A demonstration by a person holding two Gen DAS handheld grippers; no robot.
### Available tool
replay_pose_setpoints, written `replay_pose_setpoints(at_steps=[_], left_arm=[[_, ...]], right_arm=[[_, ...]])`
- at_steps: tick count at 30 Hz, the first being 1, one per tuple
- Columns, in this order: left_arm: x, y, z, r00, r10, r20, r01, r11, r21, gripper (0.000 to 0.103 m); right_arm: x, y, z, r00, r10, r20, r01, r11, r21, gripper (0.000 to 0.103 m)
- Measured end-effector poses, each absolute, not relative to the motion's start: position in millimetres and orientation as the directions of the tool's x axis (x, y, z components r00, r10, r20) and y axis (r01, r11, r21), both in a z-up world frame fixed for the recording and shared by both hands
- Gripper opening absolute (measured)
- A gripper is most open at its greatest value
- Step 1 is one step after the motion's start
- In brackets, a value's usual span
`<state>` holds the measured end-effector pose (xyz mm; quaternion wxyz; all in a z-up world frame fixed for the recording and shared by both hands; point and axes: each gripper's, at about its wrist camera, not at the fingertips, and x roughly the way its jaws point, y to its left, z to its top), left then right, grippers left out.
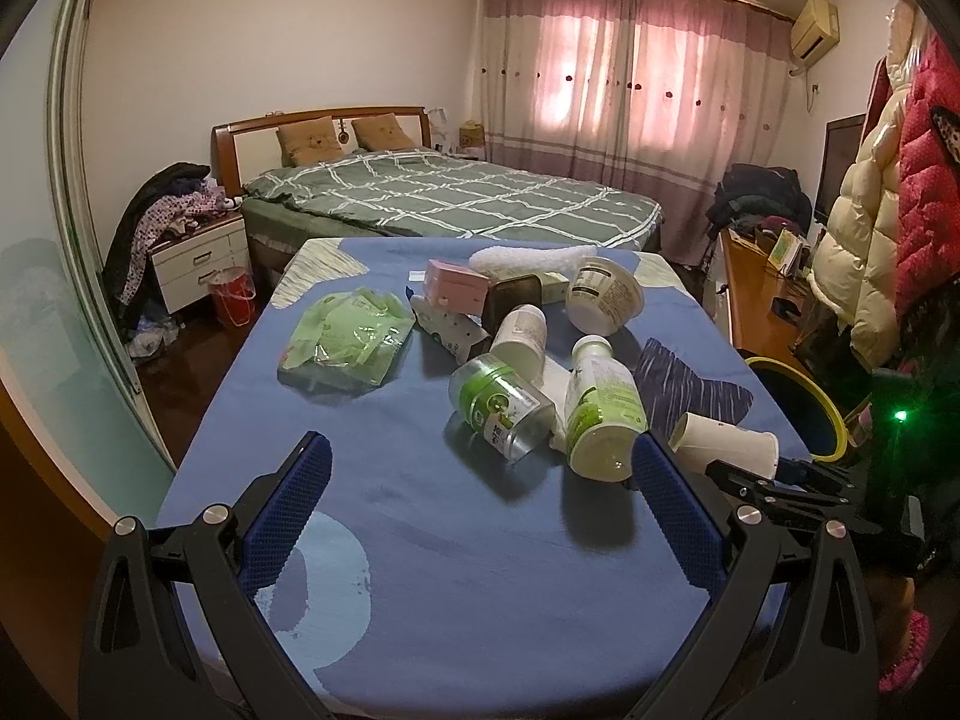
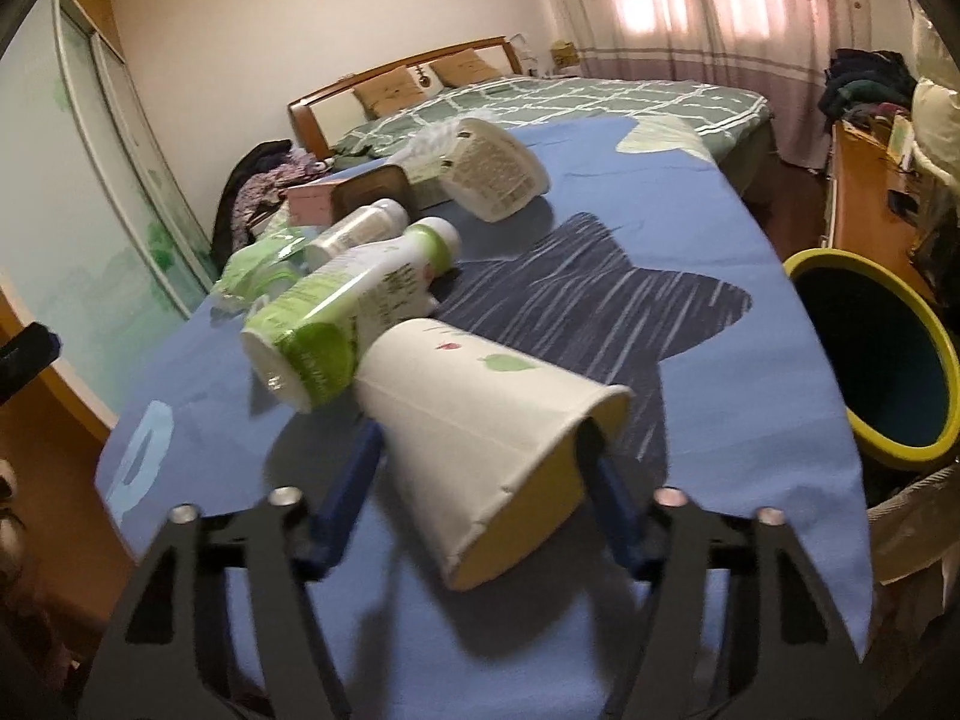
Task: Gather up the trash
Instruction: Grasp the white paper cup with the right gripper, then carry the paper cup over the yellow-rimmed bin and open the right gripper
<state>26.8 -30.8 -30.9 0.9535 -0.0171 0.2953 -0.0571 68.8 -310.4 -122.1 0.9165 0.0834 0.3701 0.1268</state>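
The right gripper (image 2: 486, 480) clamps a paper cup (image 2: 480, 450) left of the yellow-rimmed bin (image 2: 870, 354), the left gripper (image 1: 480, 480) gapes empty, and the bottles (image 1: 600, 414) and wrappers (image 1: 348, 339) beyond the cup look uncollected.

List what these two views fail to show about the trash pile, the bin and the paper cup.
- Bin: its bottom is dark in the right wrist view; the left wrist view cuts it at the table edge.
- Paper cup: right gripper jaws close on it, but motion blur hides the rim contact.
- Pink box: partly hidden behind bottles.
- Bottle labels: too small to read.
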Motion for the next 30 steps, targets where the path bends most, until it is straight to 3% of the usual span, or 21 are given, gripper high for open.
replay_pose_setpoints(at_steps=[3,5,6,15,23,30], left_arm=[[26.6,-31.7,-32.4,0.817,-0.123,-0.563,0.102,0.992,-0.069,0.099],[27.0,-31.8,-32.9,0.817,-0.123,-0.564,0.102,0.992,-0.069,0.099],[27.1,-31.8,-33.3,0.816,-0.125,-0.565,0.103,0.992,-0.070,0.099],[29.9,-34.9,-37.6,0.808,-0.132,-0.574,0.114,0.991,-0.067,0.099],[35.2,-44.0,-41.6,0.795,-0.149,-0.588,0.138,0.988,-0.064,0.099],[42.9,-62.5,-46.7,0.783,-0.173,-0.597,0.183,0.982,-0.045,0.099]], right_arm=[[66.4,-308.6,-118.9,0.696,0.294,-0.655,-0.179,0.955,0.238,0.034],[65.3,-309.6,-117.6,0.700,0.282,-0.656,-0.172,0.958,0.229,0.006],[64.7,-310.8,-117.1,0.704,0.276,-0.655,-0.167,0.960,0.225,0.004],[66.7,-340.0,-106.7,0.748,0.214,-0.628,-0.088,0.970,0.226,0.003],[91.1,-413.2,-88.9,0.806,-0.023,-0.591,0.138,0.979,0.151,0.003],[130.2,-471.2,-107.9,0.730,-0.175,-0.660,0.342,0.931,0.132,0.003]])
